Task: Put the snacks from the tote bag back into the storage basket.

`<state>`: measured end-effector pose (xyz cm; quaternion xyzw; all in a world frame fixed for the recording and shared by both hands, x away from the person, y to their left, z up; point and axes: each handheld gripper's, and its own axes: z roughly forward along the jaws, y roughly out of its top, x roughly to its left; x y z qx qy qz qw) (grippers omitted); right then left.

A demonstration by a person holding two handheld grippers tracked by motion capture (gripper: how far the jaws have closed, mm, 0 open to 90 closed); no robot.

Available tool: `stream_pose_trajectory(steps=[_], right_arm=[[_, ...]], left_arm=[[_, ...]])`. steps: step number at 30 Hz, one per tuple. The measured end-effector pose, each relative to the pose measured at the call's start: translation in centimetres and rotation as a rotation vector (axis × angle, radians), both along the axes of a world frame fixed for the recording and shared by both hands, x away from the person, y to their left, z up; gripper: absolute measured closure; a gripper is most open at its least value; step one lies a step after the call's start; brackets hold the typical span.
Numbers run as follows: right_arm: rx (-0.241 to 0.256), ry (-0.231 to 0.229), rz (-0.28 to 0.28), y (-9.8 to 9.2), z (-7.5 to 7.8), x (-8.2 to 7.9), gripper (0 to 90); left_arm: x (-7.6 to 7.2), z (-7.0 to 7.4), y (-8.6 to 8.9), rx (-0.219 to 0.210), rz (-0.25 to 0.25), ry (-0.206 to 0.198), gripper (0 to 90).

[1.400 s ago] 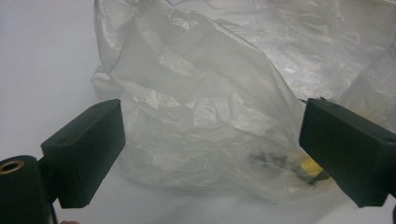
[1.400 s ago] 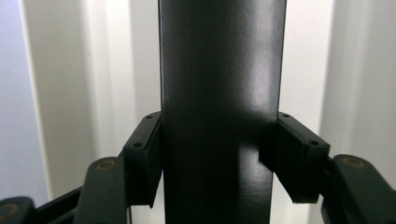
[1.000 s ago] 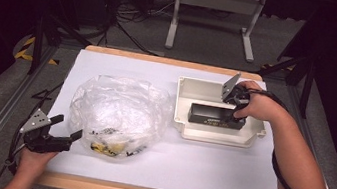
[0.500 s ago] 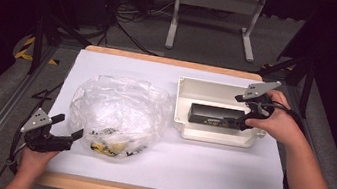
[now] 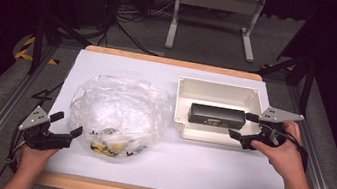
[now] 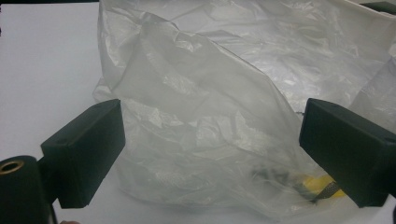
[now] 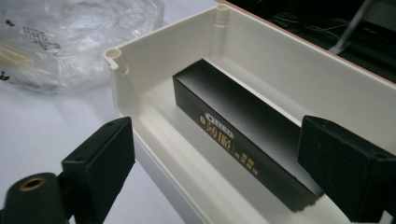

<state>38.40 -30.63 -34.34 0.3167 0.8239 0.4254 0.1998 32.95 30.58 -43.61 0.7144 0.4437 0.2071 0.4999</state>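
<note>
While the black box [image 5: 217, 116] lies in the cream tray [image 5: 182, 107] near the desk's right edge, both grippers gape empty: right gripper [image 5: 244, 127], left gripper [image 5: 67, 125]. Closing off-centre may tip it.

Crumpled plastic bag [image 5: 115, 114] blocks table's left-centre; white tray [image 5: 220, 93] walls hem black box [image 5: 217, 116]; front strip free.

Bench [image 5: 205, 176]: white top, wooden strip along near and far edges. Beyond the far edge, on the grey floor [image 5: 274, 49]: a white metal stand [image 5: 215, 10] and loose black cables [image 5: 126, 22].
</note>
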Motion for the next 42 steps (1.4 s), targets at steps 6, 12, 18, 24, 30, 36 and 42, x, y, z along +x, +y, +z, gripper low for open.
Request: stream_pose_trajectory(steps=[6,12,18,24,30,36,42], right_arm=[[0.05,-0.043,-0.049,-0.6,-1.7,-1.8,9.7],[0.116,-0.052,-0.029,-0.4,-4.5,-3.3,6.9],[0.136,-0.055,-0.086,-0.7,-6.9,-3.6,6.5],[0.134,-0.063,-0.131,-1.1,-7.9,-3.8,6.4],[0.123,-0.051,-0.154,-1.2,-9.1,-3.7,5.6],[0.102,-0.009,-0.167,-1.1,-9.8,-3.3,5.6],[0.057,0.025,-0.163,-0.7,-10.0,-2.9,3.9]], left_arm=[[0.0,0.0,-0.1,0.0,-0.001,-0.005,7.8],[-0.1,-0.1,-0.4,0.017,-0.01,0.003,7.8],[-0.1,-0.2,-0.3,0.016,-0.012,-0.002,7.8],[0.0,-0.3,-0.1,0.01,-0.031,0.006,7.8],[0.1,-0.4,-0.2,0.014,-0.046,0.01,7.7],[0.3,-0.5,-0.3,0.018,-0.056,0.024,7.3],[0.2,-0.6,-0.4,0.027,-0.06,0.032,7.1]])
